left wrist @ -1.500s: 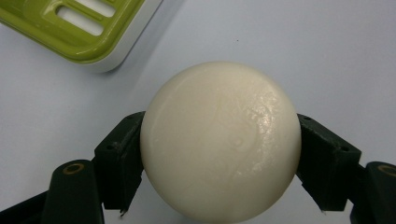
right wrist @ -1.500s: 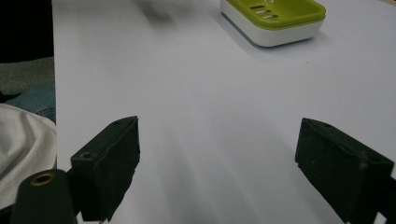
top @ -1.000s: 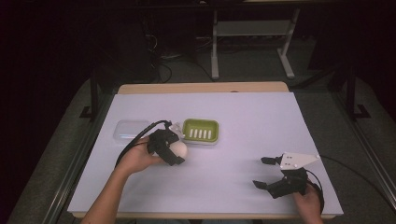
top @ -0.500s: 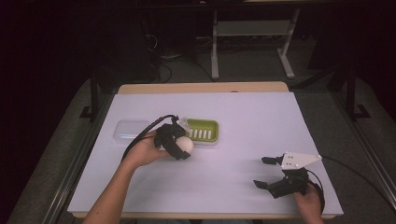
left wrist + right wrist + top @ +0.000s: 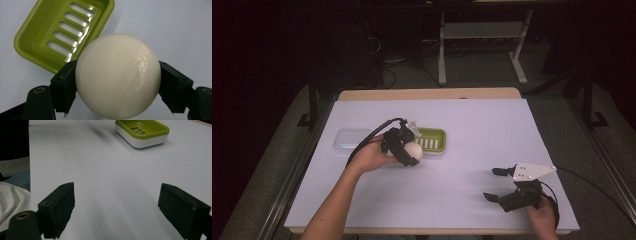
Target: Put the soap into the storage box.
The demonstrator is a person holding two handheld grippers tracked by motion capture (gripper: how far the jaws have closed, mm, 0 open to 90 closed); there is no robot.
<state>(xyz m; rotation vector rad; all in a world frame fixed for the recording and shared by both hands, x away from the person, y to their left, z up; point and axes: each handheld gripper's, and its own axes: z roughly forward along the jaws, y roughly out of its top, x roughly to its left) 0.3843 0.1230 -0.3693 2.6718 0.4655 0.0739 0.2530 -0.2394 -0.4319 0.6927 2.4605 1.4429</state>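
Observation:
My left gripper [image 5: 410, 151] is shut on a round cream-white bar of soap [image 5: 413, 150], whose smooth face [image 5: 117, 75] sits squeezed between both black pads in the left gripper view. It hangs just above the near left corner of a green slotted soap dish [image 5: 432, 139], also seen behind the soap as a green tray [image 5: 50, 30]. My right gripper [image 5: 495, 183] rests at the front right of the table, jaws wide apart with nothing between them. The right gripper view looks across bare white tabletop to the soap dish [image 5: 143, 131] on its white base.
A clear plastic lid or box [image 5: 349, 139] lies on the white table cover [image 5: 472, 125] left of the dish. A cable loops from the left gripper over the forearm. Beyond the far table edge are a metal stand and dark floor.
The left hand has carried the soap to the right and slightly up, from beside the dish to over its near left corner. The right gripper has stayed put.

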